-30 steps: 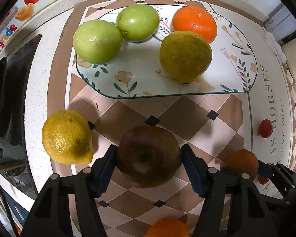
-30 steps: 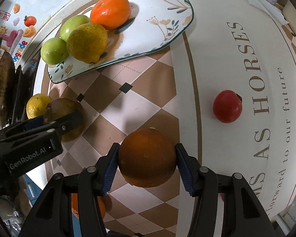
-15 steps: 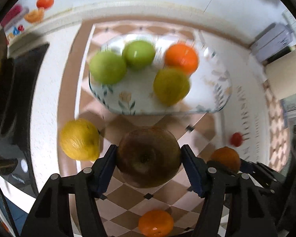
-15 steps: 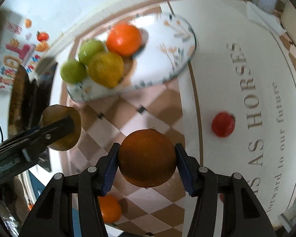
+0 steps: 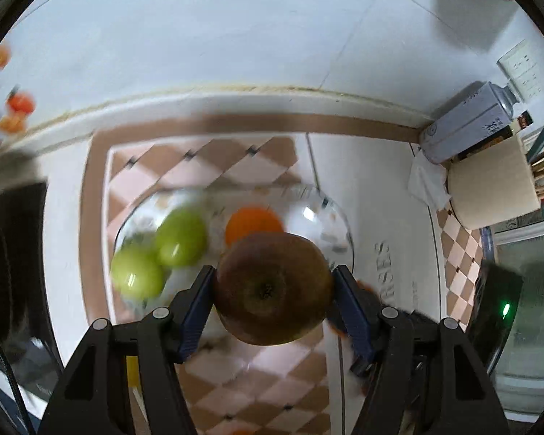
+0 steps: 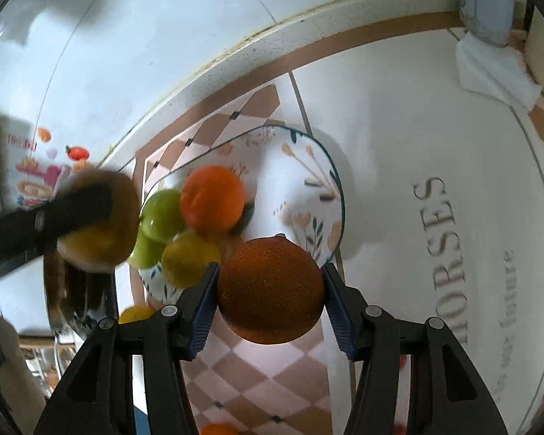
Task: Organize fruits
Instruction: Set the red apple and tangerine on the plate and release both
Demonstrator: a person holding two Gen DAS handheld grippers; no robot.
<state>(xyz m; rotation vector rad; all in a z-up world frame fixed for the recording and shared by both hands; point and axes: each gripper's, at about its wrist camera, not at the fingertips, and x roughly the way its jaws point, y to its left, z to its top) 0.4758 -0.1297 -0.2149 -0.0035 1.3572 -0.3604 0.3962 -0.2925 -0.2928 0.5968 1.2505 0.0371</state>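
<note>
My left gripper (image 5: pixel 273 290) is shut on a dark brown apple (image 5: pixel 272 286), held in the air over the near edge of a floral plate (image 5: pixel 330 217). Two green apples (image 5: pixel 179 239) and a bright orange (image 5: pixel 252 219) lie on that plate. My right gripper (image 6: pixel 270 290) is shut on a dark orange (image 6: pixel 270 290), lifted above the plate's near right rim (image 6: pixel 339 195). In the right wrist view the plate holds an orange (image 6: pixel 212 197), green apples (image 6: pixel 161 214) and a yellow-green fruit (image 6: pixel 190 262). The left gripper with its brown apple (image 6: pixel 119 214) shows blurred at the left.
A yellow lemon (image 6: pixel 136 313) and a small orange (image 6: pixel 214 428) lie on the checked mat (image 6: pixel 264 380) below the plate. A grey tin (image 5: pixel 464 127), a beige container (image 5: pixel 493 188) and a white tissue (image 5: pixel 426 181) stand at the back right by the wall. A dark stove area (image 5: pixel 14 253) lies left.
Both grippers have risen off the mat with their fruit and moved toward the plate. The views have tilted up, so the plate now sits close under the held fruit.
</note>
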